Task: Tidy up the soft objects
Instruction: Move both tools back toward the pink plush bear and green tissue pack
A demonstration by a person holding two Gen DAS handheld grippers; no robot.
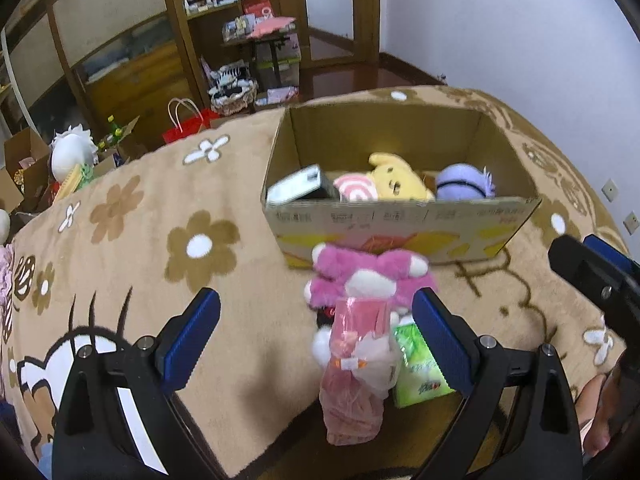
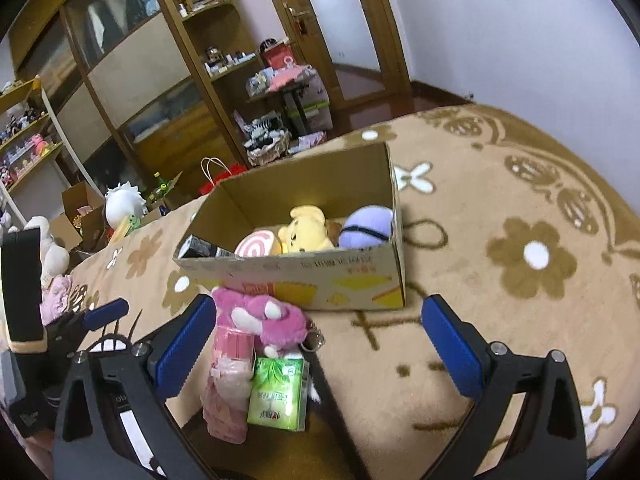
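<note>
Jaws wide apart on both the left gripper (image 1: 316, 334) and right gripper (image 2: 318, 344), near a pink plush toy (image 1: 366, 280) before the cardboard box (image 1: 400, 220).

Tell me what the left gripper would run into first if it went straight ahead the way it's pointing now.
Probably the pink plastic-wrapped item lying between the open fingers of the left gripper, then the pink plush toy behind it. The cardboard box sits farther on. Depth is uncertain.

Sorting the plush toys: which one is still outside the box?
The pink plush, lying on the blanket in front of the box; the yellow and purple ones sit inside.
</note>
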